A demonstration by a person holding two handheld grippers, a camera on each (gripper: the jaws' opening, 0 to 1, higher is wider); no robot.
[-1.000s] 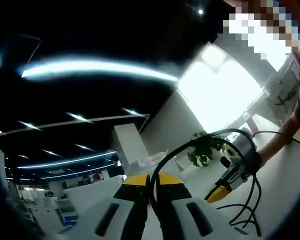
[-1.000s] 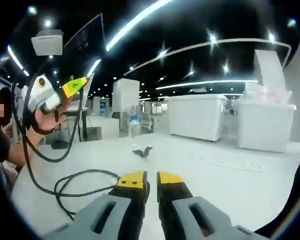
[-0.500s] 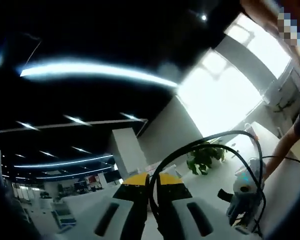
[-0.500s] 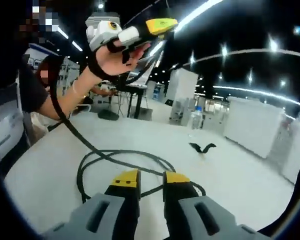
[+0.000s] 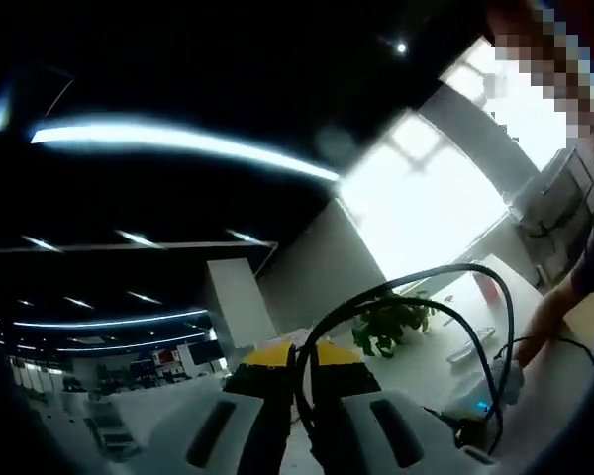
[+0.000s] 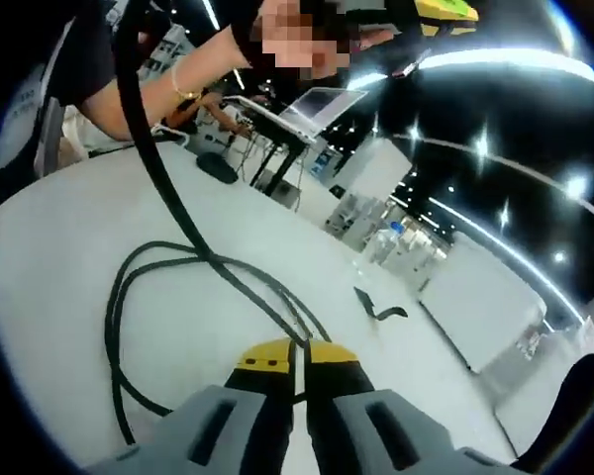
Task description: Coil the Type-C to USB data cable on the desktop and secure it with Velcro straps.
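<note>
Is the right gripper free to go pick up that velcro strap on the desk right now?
Probably not: the right gripper looks shut on the black cable, though the desk toward the velcro strap is bare.

The cable [image 6: 168,208] runs up from the right gripper's [image 6: 294,353] fingertips and out past the top edge.

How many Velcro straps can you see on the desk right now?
1. A dark Velcro strap lies loose on the white desktop, beyond the cable loops in the right gripper view. Others may sit outside the views.
</note>
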